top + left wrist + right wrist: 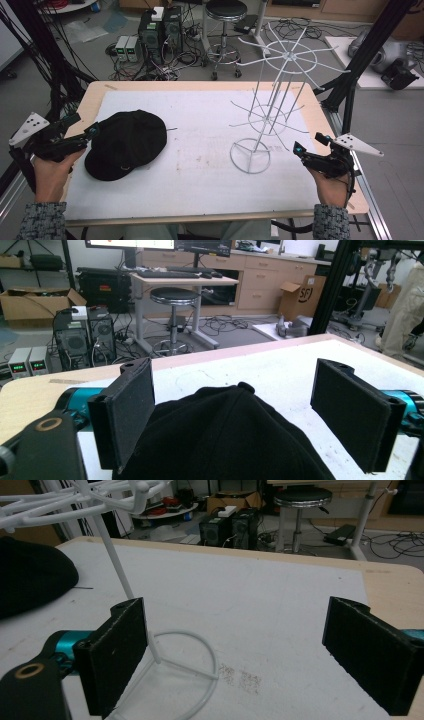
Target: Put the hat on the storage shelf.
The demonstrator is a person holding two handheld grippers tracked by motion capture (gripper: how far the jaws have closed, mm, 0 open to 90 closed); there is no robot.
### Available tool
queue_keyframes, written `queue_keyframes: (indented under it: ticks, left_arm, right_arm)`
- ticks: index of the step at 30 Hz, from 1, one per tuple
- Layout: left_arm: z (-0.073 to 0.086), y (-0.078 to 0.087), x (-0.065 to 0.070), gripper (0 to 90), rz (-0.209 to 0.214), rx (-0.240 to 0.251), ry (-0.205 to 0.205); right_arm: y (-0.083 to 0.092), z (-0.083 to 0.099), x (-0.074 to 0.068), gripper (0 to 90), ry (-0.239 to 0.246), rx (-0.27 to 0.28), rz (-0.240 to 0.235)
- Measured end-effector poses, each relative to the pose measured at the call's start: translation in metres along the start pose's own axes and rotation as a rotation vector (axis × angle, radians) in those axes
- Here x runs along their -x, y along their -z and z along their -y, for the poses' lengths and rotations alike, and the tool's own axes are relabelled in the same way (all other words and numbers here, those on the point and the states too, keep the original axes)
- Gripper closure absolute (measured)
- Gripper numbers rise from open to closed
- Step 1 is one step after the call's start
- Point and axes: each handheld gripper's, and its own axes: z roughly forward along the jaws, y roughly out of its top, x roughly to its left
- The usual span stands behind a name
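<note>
A lab: behind the tabletop (200, 85) stand computer towers (160, 30), tangled cables (295, 27), a stool (225, 15), and black frame posts (365, 50) beside it.

The soft fabric cap (125, 145) is plain black all over. The tall wire rack with a ring base (267, 107) is white. A white, faintly speckled foam mat (200, 185) covers the pale wood bench (95, 95). The left gripper (95, 131) and right gripper (298, 148) are black with teal fittings, and each carries a light grey three-cornered plate dotted black. The person's sleeves (42, 222) are grey-and-white tweed.
</note>
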Motion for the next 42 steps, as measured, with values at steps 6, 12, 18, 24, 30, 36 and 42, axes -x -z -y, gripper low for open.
queue_keyframes:
  ticks: [6,12,18,24,30,36,42]
  left_arm:
    - [0.0,-0.002,0.002,17.9,0.006,-0.008,-0.004]
    - [0.0,-0.004,0.005,17.9,0.012,-0.014,-0.014]
    - [-0.001,-0.002,0.007,17.7,0.009,-0.019,-0.023]
    - [-0.004,-0.004,0.011,17.7,0.023,-0.026,-0.031]
    - [-0.005,-0.013,0.018,17.7,0.04,-0.044,-0.059]
    - [-0.007,-0.029,0.028,17.7,0.073,-0.061,-0.078]
    - [-0.005,-0.054,0.032,17.8,0.052,-0.112,-0.12]
  right_arm:
    - [0.003,0.0,0.002,10.0,-0.002,0.009,0.009]
    - [0.006,-0.001,0.003,10.0,0.001,0.019,0.017]
    - [0.006,-0.002,0.003,10.1,0.002,0.023,0.014]
    - [0.007,-0.003,0.003,10.1,0.003,0.024,0.014]
    - [0.01,-0.001,0.002,10.1,0.007,0.019,0.016]
    - [0.017,0.0,0.001,10.1,0.003,0.02,0.022]
    - [0.016,-0.002,-0.001,10.0,0.011,0.025,0.02]
